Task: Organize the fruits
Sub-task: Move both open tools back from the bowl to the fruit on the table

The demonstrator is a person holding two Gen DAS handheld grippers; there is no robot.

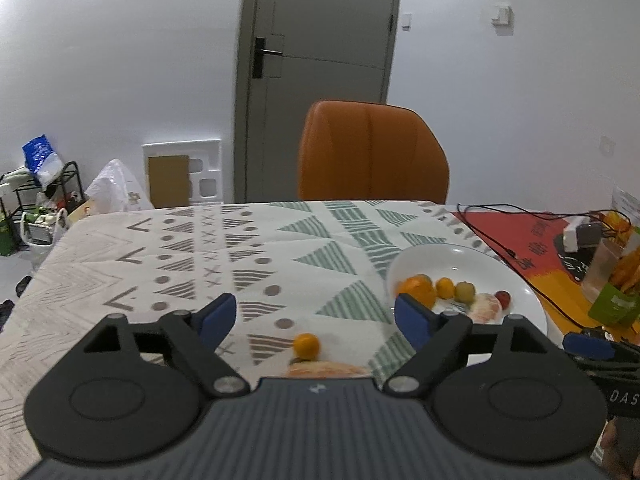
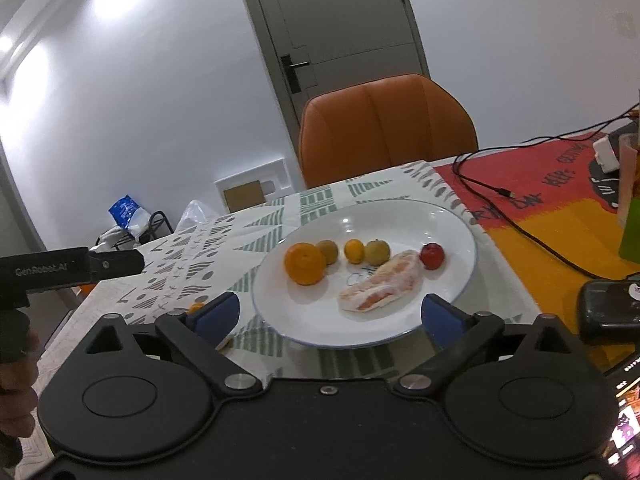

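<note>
A white plate holds an orange, two brownish-green fruits, a small kumquat, a red fruit and a peeled pomelo wedge. The same plate lies right of my left gripper, which is open above the cloth. Between its fingers on the cloth sit a loose kumquat and a second pomelo wedge, partly hidden by the gripper body. My right gripper stands open at the plate's near rim, holding nothing.
An orange chair stands behind the table, a grey door beyond it. A black cable crosses the red and yellow mat. A dark device lies at the right. Green packaging and clutter occupy the far right.
</note>
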